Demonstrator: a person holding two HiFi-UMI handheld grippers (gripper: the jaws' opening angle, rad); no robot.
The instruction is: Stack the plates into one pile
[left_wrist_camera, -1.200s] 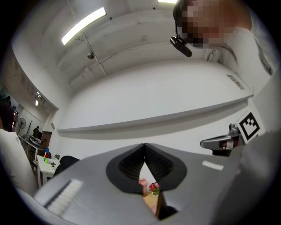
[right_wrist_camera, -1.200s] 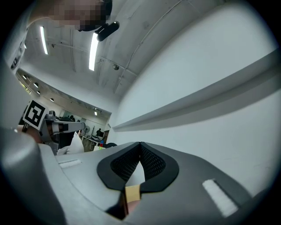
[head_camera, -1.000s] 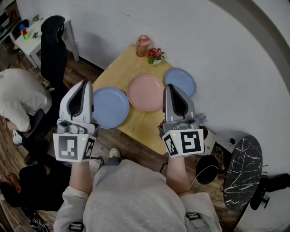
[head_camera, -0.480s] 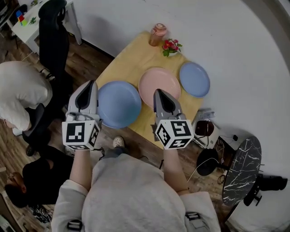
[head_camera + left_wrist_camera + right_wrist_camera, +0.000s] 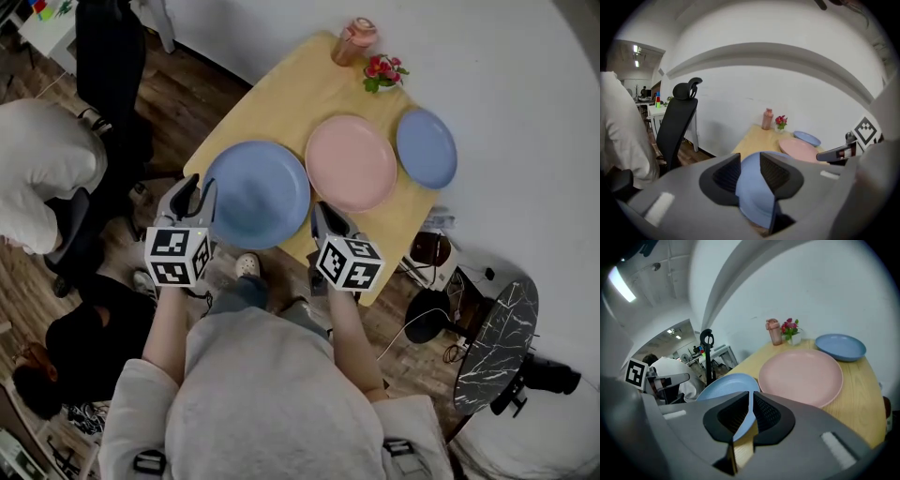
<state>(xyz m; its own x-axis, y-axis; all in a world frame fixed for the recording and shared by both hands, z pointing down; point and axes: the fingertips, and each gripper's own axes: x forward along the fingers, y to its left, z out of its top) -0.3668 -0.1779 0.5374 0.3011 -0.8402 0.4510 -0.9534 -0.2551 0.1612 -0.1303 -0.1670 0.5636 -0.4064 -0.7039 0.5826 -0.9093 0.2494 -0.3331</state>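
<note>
Both hands have come down since the earlier frames, from high in front of the person to the near edge of the table [image 5: 272, 103], and the grippers now look smaller and lower in the head view. The two forearms reach forward from the grey sleeves, about parallel, and both grippers point forward and somewhat downward, with their marker cubes turned up to the camera. The left gripper [image 5: 192, 187] is at the left rim of the large blue plate [image 5: 258, 192], which lies at the near left part of the table. Its jaws have just been opening and now stand apart; in the left gripper view [image 5: 750, 171] the large blue plate [image 5: 754, 187] fills the gap between them, but the pads do not press on it, so this gripper holds nothing. The right gripper [image 5: 321, 211] is at the near right rim of the same plate, close to the table's edge. In the right gripper view [image 5: 751, 411] its jaws are almost together, with only a thin slit left, and nothing is gripped; the large blue plate [image 5: 724, 383] and some bare wood show behind them. The pink plate [image 5: 351, 162] lies just beside the large blue plate, to its right, and the small blue plate [image 5: 427, 147] lies further right, near the table's far right edge. All three plates lie flat and separate, none on another.
</note>
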